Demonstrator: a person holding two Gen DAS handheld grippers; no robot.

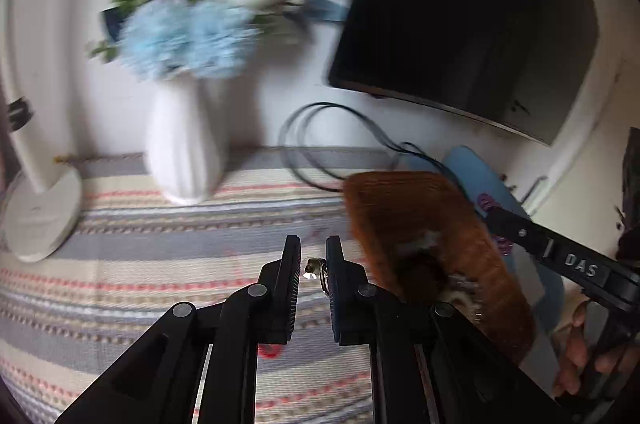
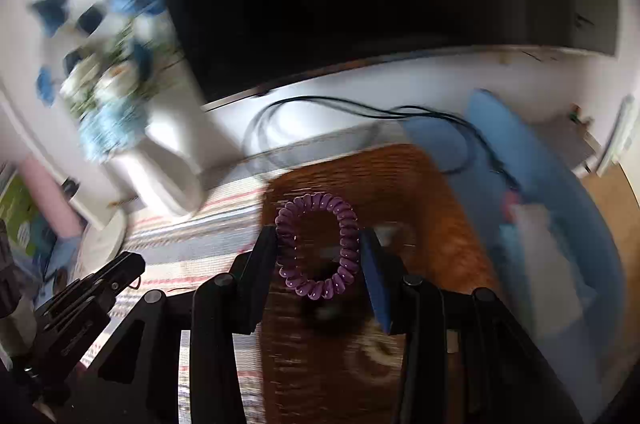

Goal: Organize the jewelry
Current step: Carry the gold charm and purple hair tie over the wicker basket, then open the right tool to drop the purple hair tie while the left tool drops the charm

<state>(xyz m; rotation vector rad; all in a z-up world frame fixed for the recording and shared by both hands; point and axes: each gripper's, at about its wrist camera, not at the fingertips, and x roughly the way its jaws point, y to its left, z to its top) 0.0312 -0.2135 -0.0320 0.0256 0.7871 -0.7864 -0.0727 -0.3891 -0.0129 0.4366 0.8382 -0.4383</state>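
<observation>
A brown woven basket (image 1: 404, 220) sits on the striped cloth; it also fills the middle of the right wrist view (image 2: 392, 183). My right gripper (image 2: 318, 248) holds a purple spiral hair tie (image 2: 348, 224) between its fingers, above the basket. The hair tie also shows in the left wrist view (image 1: 486, 201), with the right gripper's arm (image 1: 560, 256) reaching over the basket. My left gripper (image 1: 313, 258) hovers over the cloth just left of the basket, jaws narrowly apart, with a small silver ring with a stone (image 1: 316, 270) against the right finger (image 1: 336, 264).
A white vase of blue and white flowers (image 1: 184, 139) stands at the back of the striped cloth (image 1: 160, 252). A dark monitor (image 1: 472, 7) and black cables (image 1: 320, 143) lie behind. A blue cloth (image 2: 560, 224) lies right of the basket. A white lamp base (image 1: 40, 216) sits far left.
</observation>
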